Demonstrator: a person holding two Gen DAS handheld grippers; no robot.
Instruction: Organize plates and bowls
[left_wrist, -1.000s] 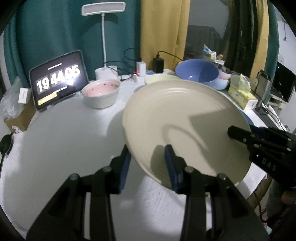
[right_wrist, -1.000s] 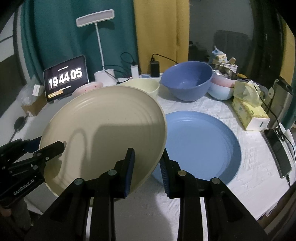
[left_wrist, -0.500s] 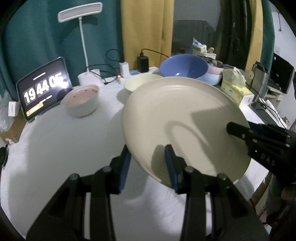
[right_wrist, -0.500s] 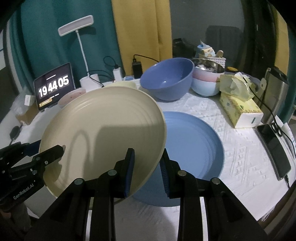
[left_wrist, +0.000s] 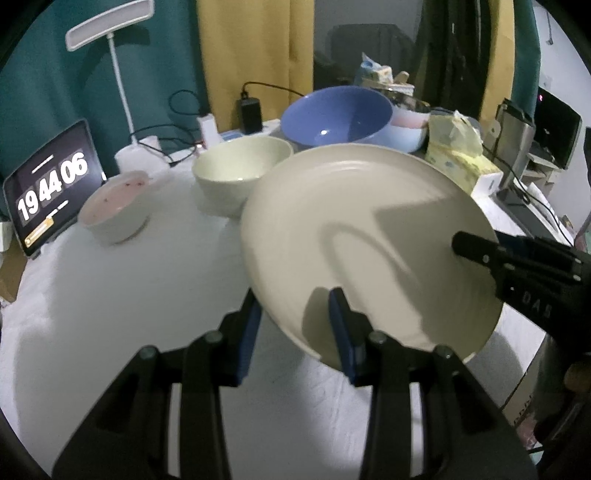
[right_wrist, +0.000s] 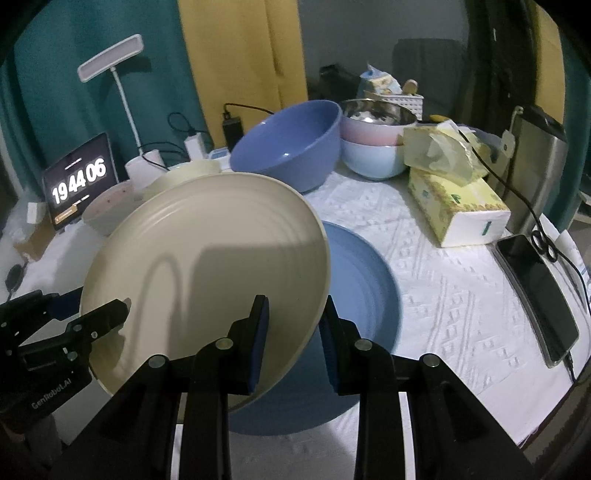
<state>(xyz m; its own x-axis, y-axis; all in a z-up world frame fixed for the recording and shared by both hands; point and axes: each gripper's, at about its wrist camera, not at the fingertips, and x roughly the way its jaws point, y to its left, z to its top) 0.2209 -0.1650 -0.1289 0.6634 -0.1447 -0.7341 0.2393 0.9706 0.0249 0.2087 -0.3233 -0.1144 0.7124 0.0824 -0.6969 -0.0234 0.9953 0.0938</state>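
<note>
Bowls line the far side of the white tablecloth (right_wrist: 443, 280), taken here from the blue plate (right_wrist: 365, 280) that lies flat on it: farthest left of that plate stands the pink speckled bowl (left_wrist: 114, 210), then the cream bowl (left_wrist: 242, 171), then the big blue bowl (right_wrist: 288, 142) just behind the plate, and to its right a stack of a steel bowl in a pink bowl in a pale blue bowl (right_wrist: 373, 147). Right of the plate sit a tissue box (right_wrist: 461, 206) and a phone (right_wrist: 535, 291). The cream plate (right_wrist: 207, 266) hangs tilted in the air, its right part overlapping the blue plate's left part, its left part still out over bare cloth. The left gripper (left_wrist: 293, 325) is clamped on the cream plate's near-left rim and the right gripper (right_wrist: 293, 332) on its near-right rim, each with one pad above and one below. Judging from this, the carry is nearly done: the blue plate lies to the right of and below both sets of fingers, the right hand nearer it, so the plate probably needs to go further right, level out and sink to nest.
</note>
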